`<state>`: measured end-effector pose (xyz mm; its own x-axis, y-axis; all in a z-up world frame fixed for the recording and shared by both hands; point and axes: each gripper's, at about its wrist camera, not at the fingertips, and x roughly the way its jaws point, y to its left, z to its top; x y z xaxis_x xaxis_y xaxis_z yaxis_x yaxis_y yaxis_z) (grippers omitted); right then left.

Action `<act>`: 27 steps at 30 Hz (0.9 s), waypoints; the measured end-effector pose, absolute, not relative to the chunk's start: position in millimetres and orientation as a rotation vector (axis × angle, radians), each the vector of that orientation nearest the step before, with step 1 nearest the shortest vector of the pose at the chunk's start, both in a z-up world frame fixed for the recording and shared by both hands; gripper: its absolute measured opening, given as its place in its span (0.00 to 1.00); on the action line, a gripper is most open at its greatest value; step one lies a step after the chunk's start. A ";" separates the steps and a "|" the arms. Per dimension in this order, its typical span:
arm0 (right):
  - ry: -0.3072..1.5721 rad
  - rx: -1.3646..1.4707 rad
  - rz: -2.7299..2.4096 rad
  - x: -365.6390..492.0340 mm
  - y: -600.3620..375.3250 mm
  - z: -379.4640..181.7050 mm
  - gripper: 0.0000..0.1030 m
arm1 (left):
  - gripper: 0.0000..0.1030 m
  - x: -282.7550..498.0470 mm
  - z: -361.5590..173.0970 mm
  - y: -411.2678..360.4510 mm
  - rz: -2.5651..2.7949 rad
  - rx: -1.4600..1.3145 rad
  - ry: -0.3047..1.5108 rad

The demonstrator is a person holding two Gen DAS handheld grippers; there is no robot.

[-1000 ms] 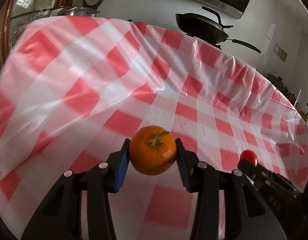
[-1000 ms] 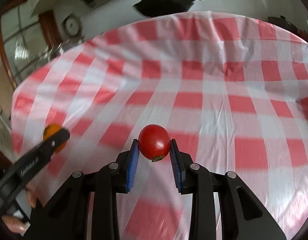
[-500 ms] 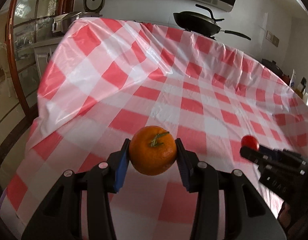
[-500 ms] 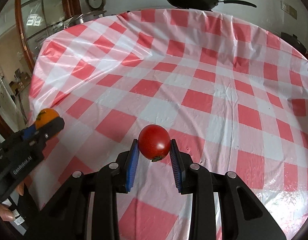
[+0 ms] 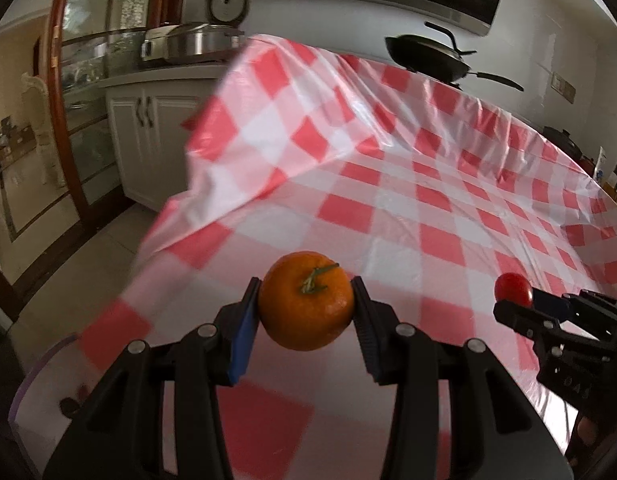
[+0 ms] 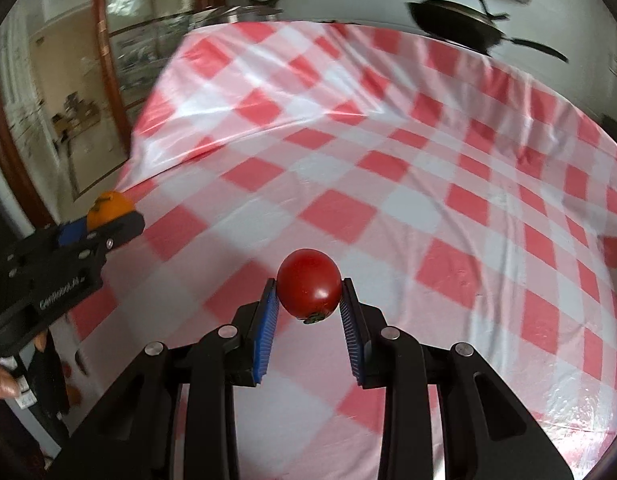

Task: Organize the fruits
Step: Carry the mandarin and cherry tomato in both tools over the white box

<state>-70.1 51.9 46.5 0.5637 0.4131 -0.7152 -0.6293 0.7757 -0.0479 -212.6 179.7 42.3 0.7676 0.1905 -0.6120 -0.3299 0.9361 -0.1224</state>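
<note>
Gripping tight, the left gripper has a mandarin clamped between its blue pads, green stem up and facing the camera, the fruit held in the air above the near left corner of the red-and-white checked tablecloth. Over on the right, the right gripper is clenched on a small red tomato, its dark stem end pointing down, carried clear above the cloth as well. From the left wrist view the tomato shows at the right edge, pinched at the tip of the other tool; from the right wrist view the mandarin peeks out at the far left, with a hand wrapped on that gripper's handle. Both fruits sit well apart from each other. Beyond the far edge of the table, a black wok rests on the counter, and a steel pot stands on the white cabinet to the left.
</note>
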 end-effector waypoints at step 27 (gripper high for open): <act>0.807 -0.777 1.375 -264.6 211.0 -26.9 0.30 | 0.43 -407.5 -65.3 326.0 0.780 -0.499 0.856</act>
<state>-264.6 211.0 -26.9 0.0291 0.5196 -0.8539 -0.9989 0.0472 -0.0052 -407.5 326.0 -65.3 0.4137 0.4025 -0.8166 -0.7757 0.6254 -0.0848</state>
